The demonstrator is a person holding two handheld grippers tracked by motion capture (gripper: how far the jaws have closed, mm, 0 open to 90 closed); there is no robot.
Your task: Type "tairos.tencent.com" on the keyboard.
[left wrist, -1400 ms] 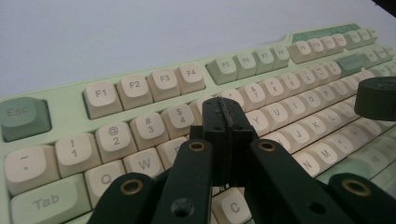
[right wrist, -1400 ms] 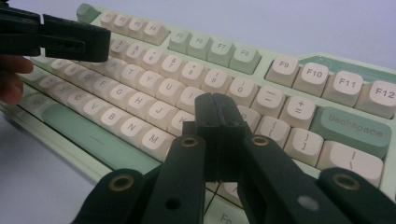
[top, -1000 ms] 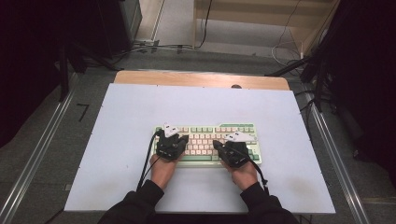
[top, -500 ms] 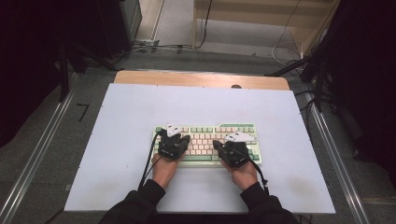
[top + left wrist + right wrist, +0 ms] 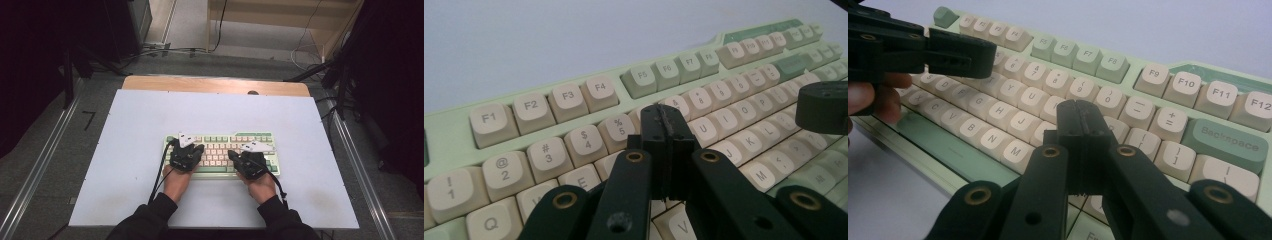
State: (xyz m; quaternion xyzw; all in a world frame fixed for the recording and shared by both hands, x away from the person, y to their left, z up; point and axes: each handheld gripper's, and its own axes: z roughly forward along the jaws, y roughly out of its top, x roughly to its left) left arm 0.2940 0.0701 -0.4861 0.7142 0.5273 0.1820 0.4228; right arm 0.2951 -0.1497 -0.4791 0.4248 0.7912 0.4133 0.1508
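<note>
Both forearms reach forward side by side, the left gripper (image 5: 187, 148) and right gripper (image 5: 241, 154) each with jaws pressed together.

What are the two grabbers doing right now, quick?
Left gripper: shut, holding nothing, poised over the keyboard.
Right gripper: shut, holding nothing, over the same keyboard.

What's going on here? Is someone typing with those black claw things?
More or less. A person sits at a white table with a two-jaw gripper in each hand, both poised over a pale green keyboard with cream keys. The left gripper has its jaws pressed together above the number and letter rows on the left half. The right gripper is shut too, over the right half near the O and P keys. Whether either tip is actually pressing a key can't be told.
</note>
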